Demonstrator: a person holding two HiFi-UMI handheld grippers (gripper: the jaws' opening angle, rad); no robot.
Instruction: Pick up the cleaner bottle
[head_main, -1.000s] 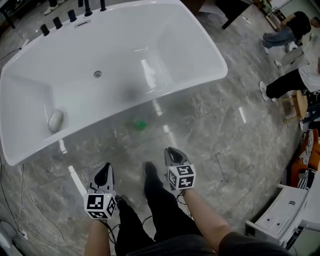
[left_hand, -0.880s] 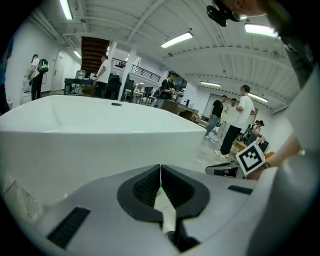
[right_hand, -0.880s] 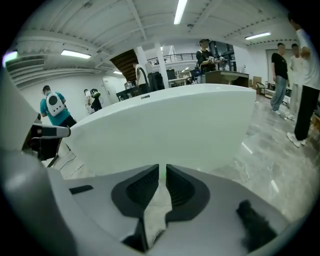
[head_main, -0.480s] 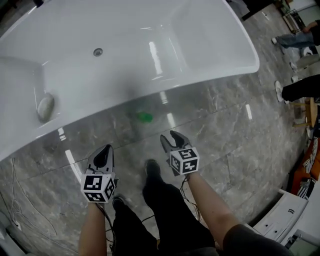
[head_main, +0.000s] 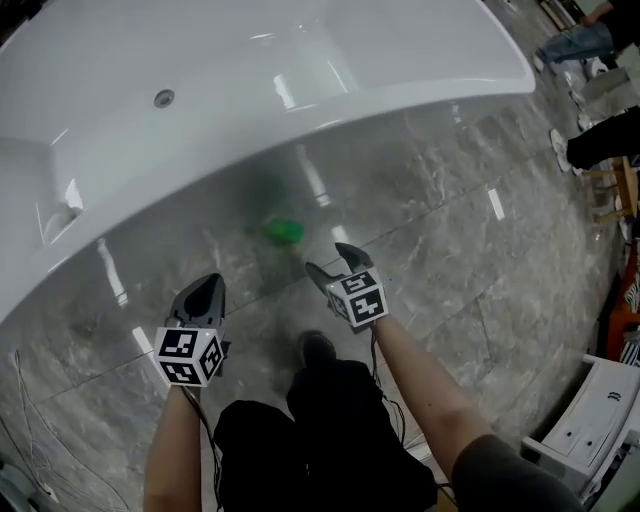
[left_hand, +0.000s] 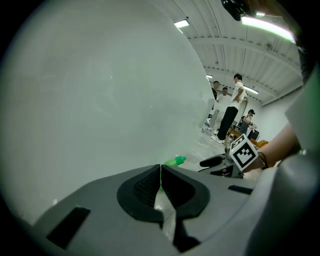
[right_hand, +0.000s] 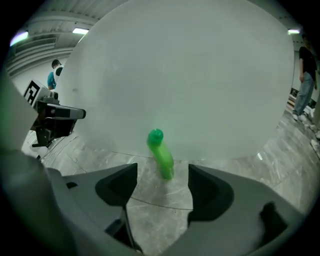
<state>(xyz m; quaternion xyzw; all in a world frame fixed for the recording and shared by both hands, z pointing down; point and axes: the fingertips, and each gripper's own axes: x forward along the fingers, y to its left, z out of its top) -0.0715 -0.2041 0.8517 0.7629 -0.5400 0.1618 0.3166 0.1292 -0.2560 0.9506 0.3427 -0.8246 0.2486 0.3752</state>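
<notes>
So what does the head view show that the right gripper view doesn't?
Only the head view: the drain and the person's shoe. Only the right gripper view: ceiling lights, plus a look straight along the right gripper, its jaws opening with nothing between them yet. Both: the green bottle on the floor, the white bathtub, the left gripper.

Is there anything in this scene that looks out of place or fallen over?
Yes. The green cleaner bottle seems to lie on its side on the grey floor, just outside the white bathtub, not standing upright. No spill shows around it.
</notes>
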